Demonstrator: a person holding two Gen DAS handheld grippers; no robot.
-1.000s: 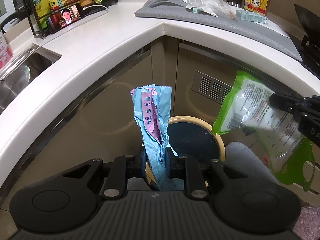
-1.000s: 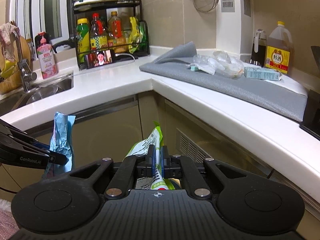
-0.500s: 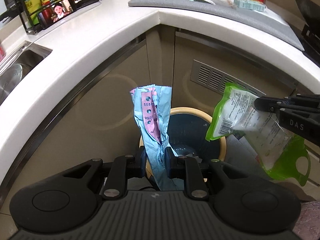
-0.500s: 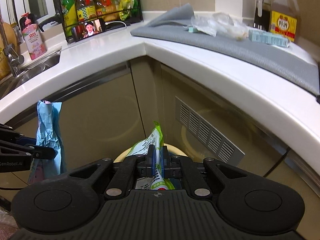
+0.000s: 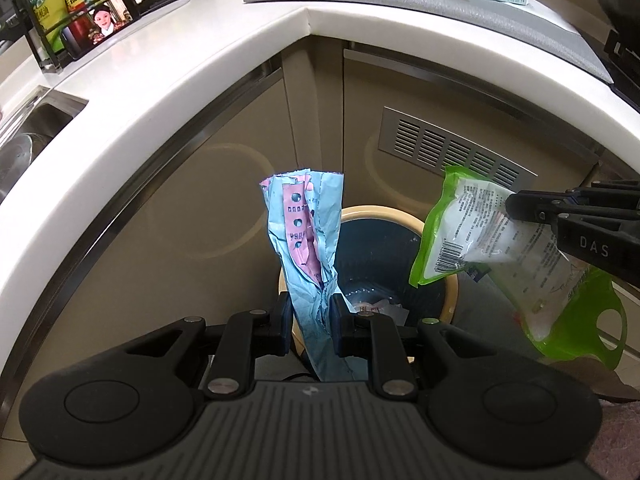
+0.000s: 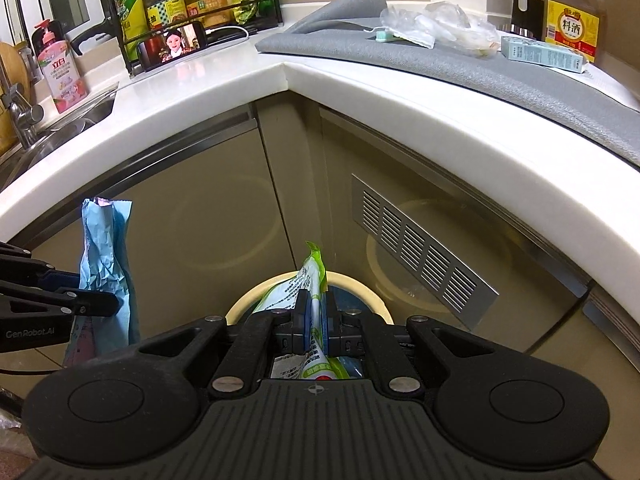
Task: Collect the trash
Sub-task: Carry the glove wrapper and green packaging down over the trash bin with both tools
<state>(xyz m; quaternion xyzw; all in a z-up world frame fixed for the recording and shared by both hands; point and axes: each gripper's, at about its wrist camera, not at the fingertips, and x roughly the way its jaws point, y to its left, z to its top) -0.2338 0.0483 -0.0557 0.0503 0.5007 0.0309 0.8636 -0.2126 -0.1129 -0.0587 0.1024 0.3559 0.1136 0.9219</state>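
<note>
My left gripper (image 5: 310, 316) is shut on a crumpled blue and pink wrapper (image 5: 306, 236), held upright over the near rim of a round trash bin (image 5: 384, 216) with a cream rim and dark inside. My right gripper (image 6: 316, 320) is shut on a green and clear plastic bag (image 6: 310, 276), held above the same bin (image 6: 356, 282). The bag also shows in the left wrist view (image 5: 472, 236), at the bin's right side. The wrapper also shows in the right wrist view (image 6: 106, 264), at the left. Some trash lies at the bin's bottom.
A white corner countertop (image 5: 224, 64) overhangs beige cabinets with a metal vent (image 5: 452, 148). On top are a grey mat (image 6: 460, 64), clear plastic wrapping (image 6: 436, 26), a small box (image 6: 540, 54), bottles, a rack (image 6: 192, 8), a phone (image 6: 174, 44) and a sink (image 6: 60, 128).
Both grippers have dropped lower, below the counter edge, and come closer to the bin. The green bag has moved left toward the bin's opening. Both holds are unchanged.
</note>
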